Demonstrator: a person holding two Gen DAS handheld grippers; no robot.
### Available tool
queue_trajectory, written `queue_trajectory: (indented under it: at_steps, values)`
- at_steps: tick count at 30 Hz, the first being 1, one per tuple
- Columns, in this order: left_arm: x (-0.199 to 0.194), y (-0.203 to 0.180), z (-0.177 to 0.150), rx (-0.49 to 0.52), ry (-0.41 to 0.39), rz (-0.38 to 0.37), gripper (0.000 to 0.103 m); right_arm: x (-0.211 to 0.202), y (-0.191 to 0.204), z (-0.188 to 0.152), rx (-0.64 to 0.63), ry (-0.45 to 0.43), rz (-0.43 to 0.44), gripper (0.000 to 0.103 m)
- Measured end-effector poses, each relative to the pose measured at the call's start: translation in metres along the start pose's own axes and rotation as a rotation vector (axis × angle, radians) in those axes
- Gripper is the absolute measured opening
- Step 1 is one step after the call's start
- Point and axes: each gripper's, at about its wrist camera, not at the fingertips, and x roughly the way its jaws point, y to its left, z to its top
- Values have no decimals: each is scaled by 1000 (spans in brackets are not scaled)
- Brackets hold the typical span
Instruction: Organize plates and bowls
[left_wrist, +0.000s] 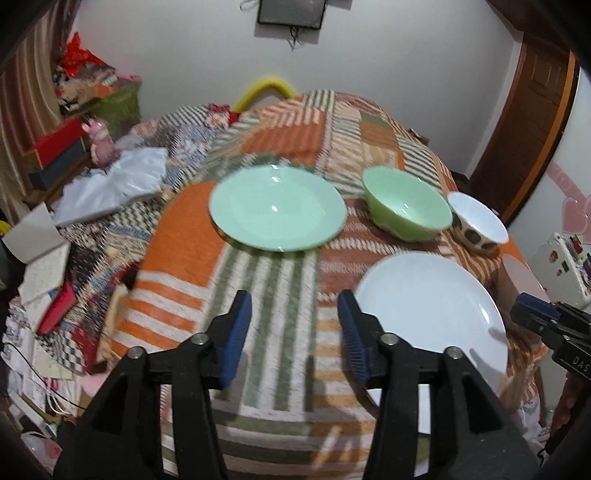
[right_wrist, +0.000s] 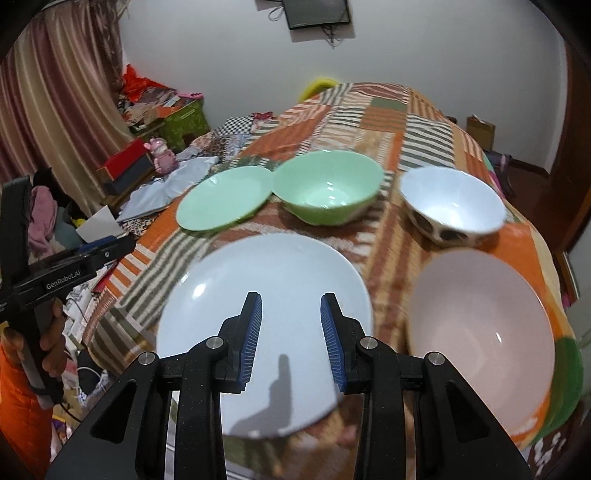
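Observation:
On a striped patchwork blanket lie a green plate (left_wrist: 277, 212) (right_wrist: 223, 199), a green bowl (left_wrist: 406, 203) (right_wrist: 328, 192), a white bowl with dark spots (left_wrist: 478, 221) (right_wrist: 452, 205), a white plate (left_wrist: 432, 317) (right_wrist: 266, 332) and a pink plate (right_wrist: 480, 317). My left gripper (left_wrist: 295, 332) is open and empty, above the blanket between the green and white plates. My right gripper (right_wrist: 291, 339) is open and empty, hovering over the near part of the white plate. It also shows in the left wrist view (left_wrist: 535, 317).
The blanket (left_wrist: 266, 280) covers a raised surface that drops off on the left to a clutter of papers, boxes and cloth (left_wrist: 55, 258). A wooden door (left_wrist: 528, 122) stands at the right. The left gripper's handle (right_wrist: 62, 269) shows at the left edge.

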Motion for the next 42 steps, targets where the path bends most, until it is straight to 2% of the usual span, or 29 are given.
queue_trajectory:
  at_steps: [2,4,9,19,24,31,37,42]
  values:
    - [-1,6,6,-3,-9,11,52,7,7,8,-13,2,13,34]
    - [0,14,14,-9,-17,24,56,14,12,14,-15,0,27,41]
    - [12,33,30,-17,-11,66,64,36,23,35,-21,4,54,42]
    - [64,66,54,-30,61,119,64,91,38,63,-49,92,80,42]
    - [94,77,61,-23,103,113,64,120,47,73,-54,157,96,42]
    - [141,88,73,-19,165,60,64,157,59,84,-57,224,84,42]
    - [173,92,80,-17,201,1,48,178,59,85,-9,277,88,42]
    - [182,92,88,-14,191,-29,37,187,62,86,-5,281,56,42]
